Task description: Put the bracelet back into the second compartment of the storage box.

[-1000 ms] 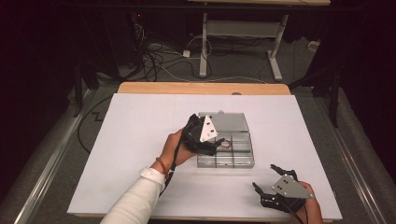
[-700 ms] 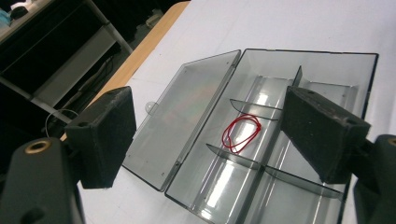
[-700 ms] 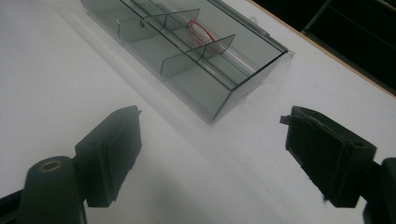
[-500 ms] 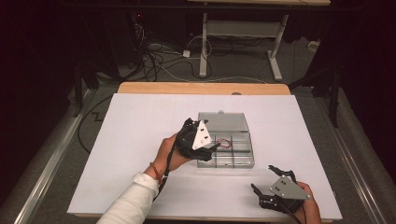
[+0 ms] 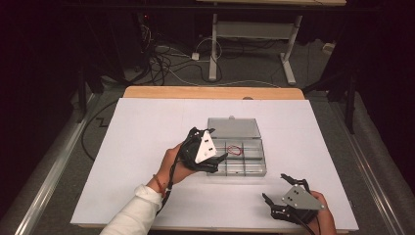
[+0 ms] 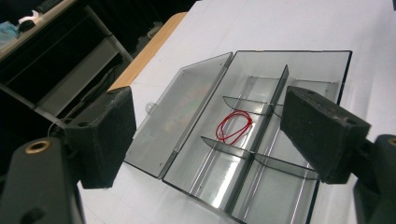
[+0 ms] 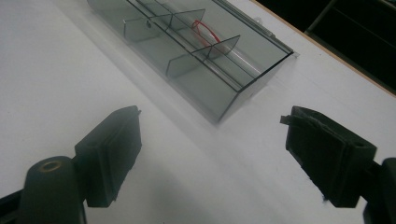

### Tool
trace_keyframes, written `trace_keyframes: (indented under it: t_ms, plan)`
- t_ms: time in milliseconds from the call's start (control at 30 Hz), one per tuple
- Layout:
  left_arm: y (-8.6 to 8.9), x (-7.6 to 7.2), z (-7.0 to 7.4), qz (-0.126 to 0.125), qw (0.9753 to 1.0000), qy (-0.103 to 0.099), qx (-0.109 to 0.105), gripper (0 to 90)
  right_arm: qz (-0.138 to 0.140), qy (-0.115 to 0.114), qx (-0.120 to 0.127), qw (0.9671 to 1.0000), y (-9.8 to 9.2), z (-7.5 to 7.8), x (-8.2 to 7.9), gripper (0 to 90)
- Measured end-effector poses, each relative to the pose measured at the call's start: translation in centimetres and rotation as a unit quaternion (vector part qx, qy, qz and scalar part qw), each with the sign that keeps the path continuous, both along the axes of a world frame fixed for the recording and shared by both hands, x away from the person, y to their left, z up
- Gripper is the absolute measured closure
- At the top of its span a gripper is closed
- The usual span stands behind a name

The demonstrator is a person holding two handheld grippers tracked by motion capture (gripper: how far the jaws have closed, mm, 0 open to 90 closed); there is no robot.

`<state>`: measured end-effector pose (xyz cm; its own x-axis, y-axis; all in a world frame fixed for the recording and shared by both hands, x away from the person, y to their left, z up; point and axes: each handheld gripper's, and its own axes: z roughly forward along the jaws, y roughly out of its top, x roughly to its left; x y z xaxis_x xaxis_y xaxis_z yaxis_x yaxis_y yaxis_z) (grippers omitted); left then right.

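Observation:
A clear plastic compartment box [image 5: 244, 164] lies open on the white table, its lid [image 5: 233, 128] folded flat on the far side. A thin red loop [image 5: 235, 150] lies in one middle compartment, also seen as red loop [image 6: 233, 127] and red loop [image 7: 205, 27]. My left gripper [image 5: 215, 149] hovers at the box's left end, open and empty; in its own view the left gripper [image 6: 210, 135] frames the box [image 6: 261, 154] and the lid [image 6: 184, 112]. My right gripper [image 5: 277, 188] is open and empty near the front edge, right of the box; the right gripper [image 7: 219, 154] faces the box [image 7: 187, 60].
The white table top [image 5: 142, 132] has a wooden strip [image 5: 210, 92] along its far edge. Beyond it, cables [image 5: 166, 58] lie on the floor beside a desk frame [image 5: 249, 34]. A sleeve [image 5: 132, 215] comes in at the bottom left.
My left gripper has drawn back from above the box toward its left end, uncovering the red loop in the compartment. The right gripper has barely moved.

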<state>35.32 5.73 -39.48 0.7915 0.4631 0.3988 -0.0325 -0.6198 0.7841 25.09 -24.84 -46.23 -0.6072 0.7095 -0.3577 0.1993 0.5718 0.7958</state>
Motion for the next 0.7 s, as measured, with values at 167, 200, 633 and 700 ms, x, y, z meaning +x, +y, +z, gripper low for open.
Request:
trace_keyframes:
  t_ms: [167, 200, 633, 700]
  plan:
    - [0.1, -0.5, -0.2, 0.0, 1.0, -0.007, -0.002, 17.6, 0.003, 0.0, 0.001, 1.0, 0.1, 0.1, -0.1, 18.9]
    - [0.2, -0.7, -0.2, 0.0, 0.9999, -0.01, -0.002, 17.6, 0.004, 0.0, 0.001, 1.0, 0.1, 0.1, -0.1, 18.9]
    - [1.6, -2.0, -0.6, -0.001, 0.9995, -0.022, -0.02, 17.8, 0.008, 0.001, -0.001, 1.0, 0.2, 0.0, -0.2, 18.9]
    - [1.8, -2.2, -0.6, -0.002, 0.9995, -0.023, -0.023, 17.8, 0.009, 0.001, 0.0, 1.0, 0.3, 0.0, -0.2, 18.8]
